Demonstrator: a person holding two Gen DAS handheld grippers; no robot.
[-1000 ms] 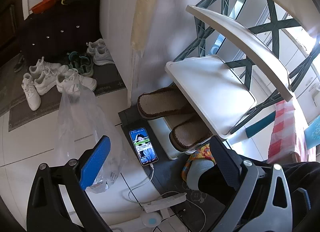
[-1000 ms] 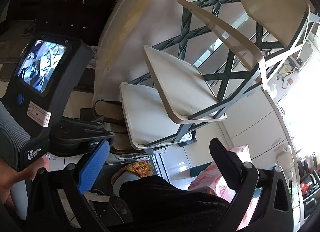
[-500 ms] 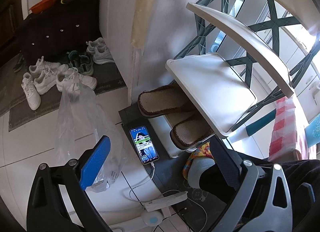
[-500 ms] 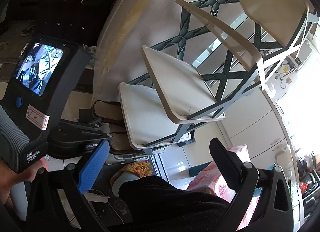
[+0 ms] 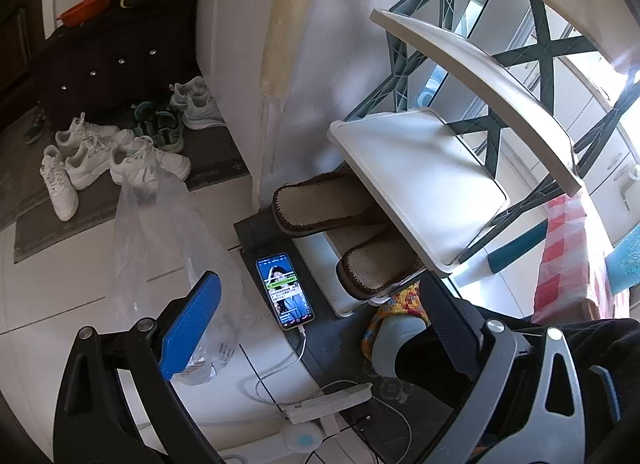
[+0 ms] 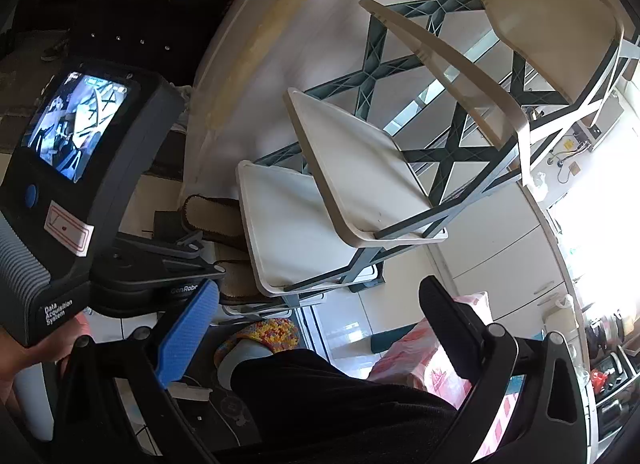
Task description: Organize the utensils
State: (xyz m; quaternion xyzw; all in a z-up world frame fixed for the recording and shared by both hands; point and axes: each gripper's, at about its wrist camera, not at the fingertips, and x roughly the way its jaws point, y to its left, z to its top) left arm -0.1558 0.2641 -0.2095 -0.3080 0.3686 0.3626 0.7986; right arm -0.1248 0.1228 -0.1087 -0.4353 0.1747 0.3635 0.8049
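Tiled floor lies nearest, a phone (image 5: pixel 285 288) charging below the white tiered rack (image 5: pixel 420 183). Left gripper (image 5: pixel 316 328) and right gripper (image 6: pixel 320 328) gape wide, empty. No utensils show anywhere; swinging toward the rack risks snagging the cable (image 5: pixel 280 368).

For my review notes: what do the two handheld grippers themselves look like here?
Both look alike: a black frame with silver pivot bolts, one finger faced with a textured blue pad and the other finger black. The left gripper also shows from the right wrist view as a black body with a small live screen, a round blue button, a red-and-white sticker and white "Data Acquisition System" lettering. The right gripper shows only its fingers and frame.
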